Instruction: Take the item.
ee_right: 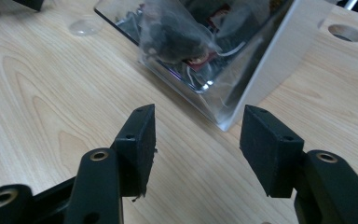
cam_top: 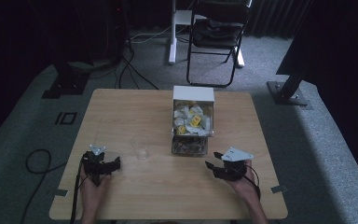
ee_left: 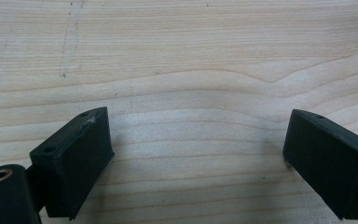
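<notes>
Two tools are resting low over the tabletop (cam_top: 135, 186) as I am watching. I am seeing the left tool (ee_left: 198, 154) with its jaws spread wide, gripping nothing, bare wood between them. I am seeing the right tool (ee_right: 198, 149) also gaping and empty, pointing at the near corner of the clear box (ee_right: 261, 70) of tea bags (ee_right: 172, 35), close but apart. A clear cup (cam_top: 140, 147) is standing between the left tool and the box.

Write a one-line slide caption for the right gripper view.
Open right gripper poised over the wooden table, facing a corner of the clear box stuffed with tea bags.
</notes>
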Available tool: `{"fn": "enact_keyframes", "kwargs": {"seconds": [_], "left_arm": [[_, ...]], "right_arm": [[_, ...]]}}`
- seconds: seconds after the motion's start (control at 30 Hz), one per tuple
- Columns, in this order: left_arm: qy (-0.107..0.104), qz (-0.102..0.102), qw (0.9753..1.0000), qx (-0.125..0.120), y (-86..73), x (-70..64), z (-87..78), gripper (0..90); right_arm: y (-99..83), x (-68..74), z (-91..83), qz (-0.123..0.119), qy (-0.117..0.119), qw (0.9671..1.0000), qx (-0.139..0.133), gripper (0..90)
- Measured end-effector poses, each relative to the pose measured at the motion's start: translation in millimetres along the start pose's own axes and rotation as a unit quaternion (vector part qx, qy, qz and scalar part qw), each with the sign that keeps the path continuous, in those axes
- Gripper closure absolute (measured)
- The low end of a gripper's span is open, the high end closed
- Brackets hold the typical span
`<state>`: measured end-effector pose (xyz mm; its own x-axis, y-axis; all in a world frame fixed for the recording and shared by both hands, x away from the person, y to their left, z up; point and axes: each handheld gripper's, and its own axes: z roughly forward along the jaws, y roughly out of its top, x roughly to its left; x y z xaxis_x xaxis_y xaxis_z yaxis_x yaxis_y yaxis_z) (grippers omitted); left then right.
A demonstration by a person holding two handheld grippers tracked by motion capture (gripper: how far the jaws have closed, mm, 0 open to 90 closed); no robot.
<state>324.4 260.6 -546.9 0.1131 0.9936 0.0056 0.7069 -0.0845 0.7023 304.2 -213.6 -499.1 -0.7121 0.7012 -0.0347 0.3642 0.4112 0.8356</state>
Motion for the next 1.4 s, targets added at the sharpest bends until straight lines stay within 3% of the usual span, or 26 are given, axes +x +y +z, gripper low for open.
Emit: {"fn": "enact_keyframes", "kwargs": {"seconds": [0.7, 0.97, 1.4], "left_arm": [[0.0, 0.001, 1.0, 0.001, 0.1, 0.2, -0.2, 8.4], [0.001, 0.001, 1.0, 0.001, 0.1, 0.1, -0.2, 8.4], [0.001, 0.001, 1.0, 0.001, 0.1, 0.1, -0.2, 8.4]], "right_arm": [[16.4, 15.4, 3.1, -0.034, 0.022, 0.999, -0.019, 51.0], [24.3, 20.2, 14.6, -0.051, 0.031, 0.9981, -0.017, 51.5], [28.2, 16.9, 32.3, -0.053, 0.042, 0.9977, -0.005, 52.6]]}}
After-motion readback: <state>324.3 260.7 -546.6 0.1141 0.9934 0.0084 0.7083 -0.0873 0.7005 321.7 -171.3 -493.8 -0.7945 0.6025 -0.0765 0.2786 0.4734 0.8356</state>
